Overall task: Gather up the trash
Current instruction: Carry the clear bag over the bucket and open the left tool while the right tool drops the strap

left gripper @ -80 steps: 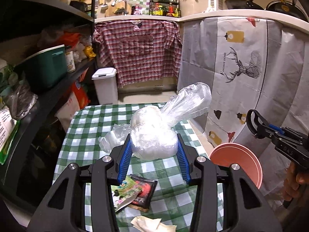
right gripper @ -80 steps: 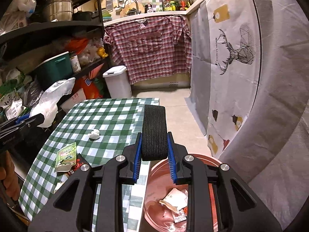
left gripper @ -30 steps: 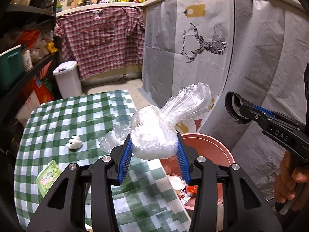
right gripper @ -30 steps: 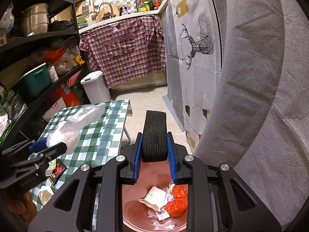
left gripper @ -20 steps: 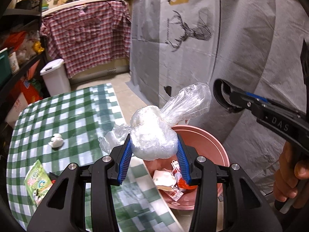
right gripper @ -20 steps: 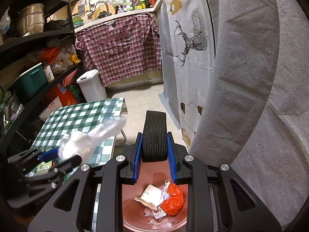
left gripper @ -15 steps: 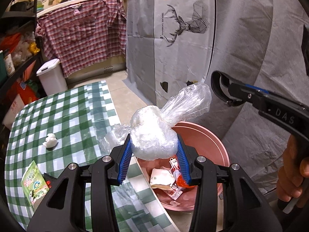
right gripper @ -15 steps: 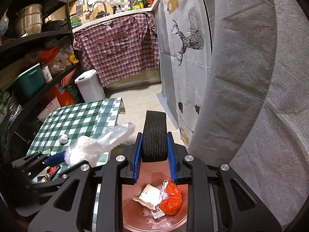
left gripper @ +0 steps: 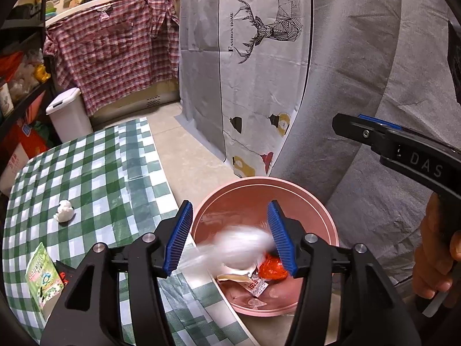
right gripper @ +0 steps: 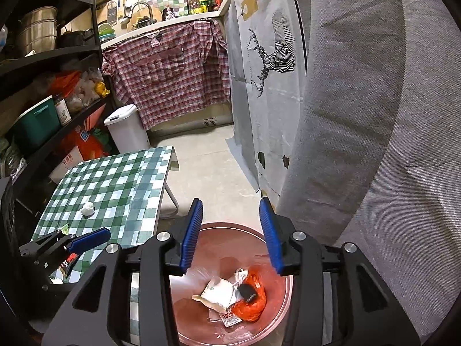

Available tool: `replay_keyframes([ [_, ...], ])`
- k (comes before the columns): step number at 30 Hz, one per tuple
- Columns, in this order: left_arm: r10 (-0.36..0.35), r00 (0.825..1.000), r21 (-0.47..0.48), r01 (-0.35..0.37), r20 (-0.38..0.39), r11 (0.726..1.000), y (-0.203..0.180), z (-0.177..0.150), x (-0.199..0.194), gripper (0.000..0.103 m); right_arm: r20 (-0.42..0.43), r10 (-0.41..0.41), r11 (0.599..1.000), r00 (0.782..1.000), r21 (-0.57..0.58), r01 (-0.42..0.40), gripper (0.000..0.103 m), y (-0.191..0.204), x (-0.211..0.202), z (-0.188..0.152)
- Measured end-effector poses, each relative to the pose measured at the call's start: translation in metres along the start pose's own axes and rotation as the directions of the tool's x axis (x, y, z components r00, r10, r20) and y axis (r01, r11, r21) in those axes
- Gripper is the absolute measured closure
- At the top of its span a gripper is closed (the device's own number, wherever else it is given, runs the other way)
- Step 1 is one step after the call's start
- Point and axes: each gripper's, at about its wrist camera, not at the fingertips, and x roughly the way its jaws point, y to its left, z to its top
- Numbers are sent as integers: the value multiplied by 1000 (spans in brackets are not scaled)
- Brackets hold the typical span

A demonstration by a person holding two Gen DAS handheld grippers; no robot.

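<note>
My left gripper [left gripper: 229, 210] hangs over the pink bin [left gripper: 259, 180], its jaws opening. The clear plastic bag [left gripper: 239, 245] is a blur dropping between the blue pads [left gripper: 178, 236], free of them. My right gripper [right gripper: 230, 204] is also above the pink bin [right gripper: 281, 302], jaws opening with nothing between them. The black ribbed piece [right gripper: 248, 291] lies in the bin on an orange bag [right gripper: 253, 302], beside a white wrapper [right gripper: 216, 291]. On the green checked table [left gripper: 95, 173] lie a white tissue ball [left gripper: 64, 211] and a green packet [left gripper: 43, 276].
A grey deer-print cover [left gripper: 259, 72] hangs close behind the bin. A white lidded bin [left gripper: 67, 115] stands on the floor beyond the table. Dark shelves [right gripper: 52, 66] packed with goods line the left. A hand [left gripper: 435, 259] holds the right gripper's handle.
The left gripper swung from over the table to above the bin, then its jaws spread and the bag fell out. The right jaws spread and the black piece dropped into the bin.
</note>
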Motion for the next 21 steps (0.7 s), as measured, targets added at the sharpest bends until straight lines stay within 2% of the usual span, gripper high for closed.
replay_keyframes([
  [7, 9, 999, -17, -8, 30, 1000, 12, 1, -13, 49, 13, 8, 1000, 1000, -3, -8, 61, 5, -4, 3],
  [15, 42, 995, -25, -40, 91, 999, 40, 2, -45, 49, 33, 56, 998, 998, -40, -55, 62, 34, -11, 4],
  [21, 82, 988, -52, -76, 130, 996, 76, -2, -76, 53, 38, 113, 991, 993, -75, -110, 74, 65, -14, 1],
])
